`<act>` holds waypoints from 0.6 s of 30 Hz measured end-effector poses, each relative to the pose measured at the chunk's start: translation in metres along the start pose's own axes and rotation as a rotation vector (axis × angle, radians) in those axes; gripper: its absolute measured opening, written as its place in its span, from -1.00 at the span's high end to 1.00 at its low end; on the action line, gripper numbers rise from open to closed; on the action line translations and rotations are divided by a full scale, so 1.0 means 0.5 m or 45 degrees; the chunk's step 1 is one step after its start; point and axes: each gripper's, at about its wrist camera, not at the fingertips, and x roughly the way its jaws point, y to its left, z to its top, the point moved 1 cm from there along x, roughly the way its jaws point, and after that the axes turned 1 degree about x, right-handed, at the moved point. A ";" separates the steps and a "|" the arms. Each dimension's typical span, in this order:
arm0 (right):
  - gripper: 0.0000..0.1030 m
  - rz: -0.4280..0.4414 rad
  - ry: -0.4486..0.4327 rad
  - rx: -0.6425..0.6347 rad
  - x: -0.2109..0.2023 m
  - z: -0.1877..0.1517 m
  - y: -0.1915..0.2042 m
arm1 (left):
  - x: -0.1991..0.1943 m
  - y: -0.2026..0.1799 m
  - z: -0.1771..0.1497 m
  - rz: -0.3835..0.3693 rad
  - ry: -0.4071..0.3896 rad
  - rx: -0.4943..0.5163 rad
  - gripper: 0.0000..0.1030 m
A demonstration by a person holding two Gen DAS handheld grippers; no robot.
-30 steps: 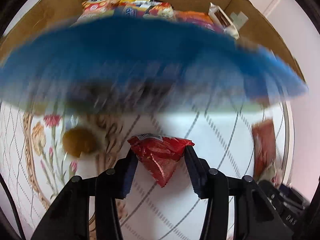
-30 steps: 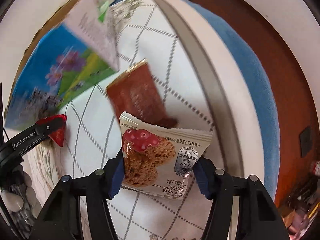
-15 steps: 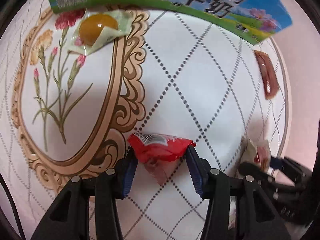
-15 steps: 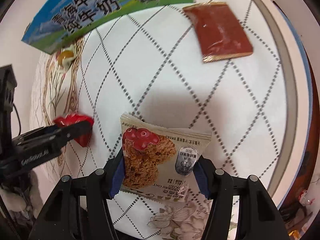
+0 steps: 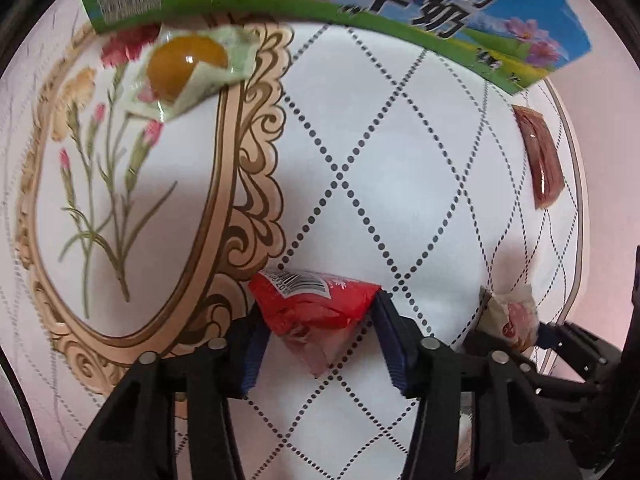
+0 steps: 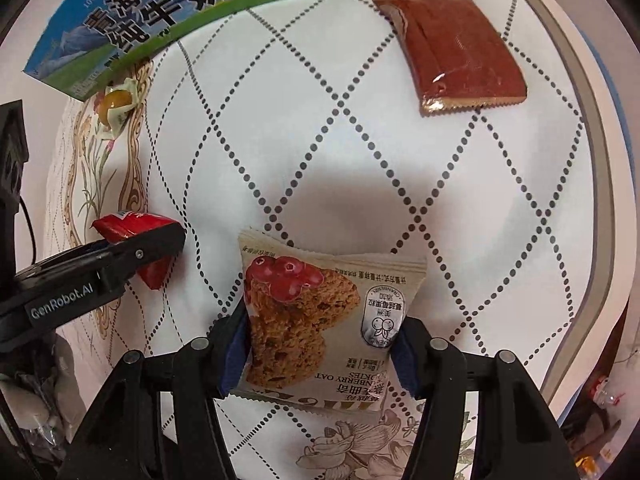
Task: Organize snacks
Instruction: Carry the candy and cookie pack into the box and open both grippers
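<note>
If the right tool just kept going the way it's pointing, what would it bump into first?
Probably the tablecloth. The right tool, closing on the oat cookie packet, points steeply down at bare cloth. The brown snack packet lies off to the side, though depth is hard to judge.

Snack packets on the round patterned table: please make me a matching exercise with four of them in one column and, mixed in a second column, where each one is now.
Things:
1. red crinkled plastic packet
2. beige cranberry oat cookie packet
3. flat brown sealed packet
4. clear wrapper with a round yellow sweet

Places:
A. lying on the table next to the edge of the blue and green milk carton
B. between the pads of the left gripper
C. lying alone near the table rim
D. between the pads of the right gripper

Pairs: 1-B, 2-D, 3-C, 4-A
</note>
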 end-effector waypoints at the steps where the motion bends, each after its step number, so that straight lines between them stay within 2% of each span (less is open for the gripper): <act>1: -0.13 0.008 -0.011 -0.001 -0.008 -0.001 0.000 | -0.011 -0.005 -0.002 0.008 -0.004 0.008 0.12; 5: -0.10 0.061 -0.051 0.009 -0.048 -0.006 0.000 | -0.047 -0.020 -0.001 0.003 0.004 0.057 0.12; 10: -0.09 0.155 -0.108 -0.001 -0.110 0.017 0.015 | -0.114 -0.052 0.017 -0.076 -0.020 0.091 0.12; 15: -0.09 0.240 -0.201 -0.025 -0.198 0.068 0.029 | -0.208 -0.070 0.078 -0.106 -0.148 0.123 0.12; 18: -0.09 0.270 -0.292 -0.058 -0.270 0.120 0.035 | -0.253 -0.068 0.135 -0.084 -0.210 0.151 0.12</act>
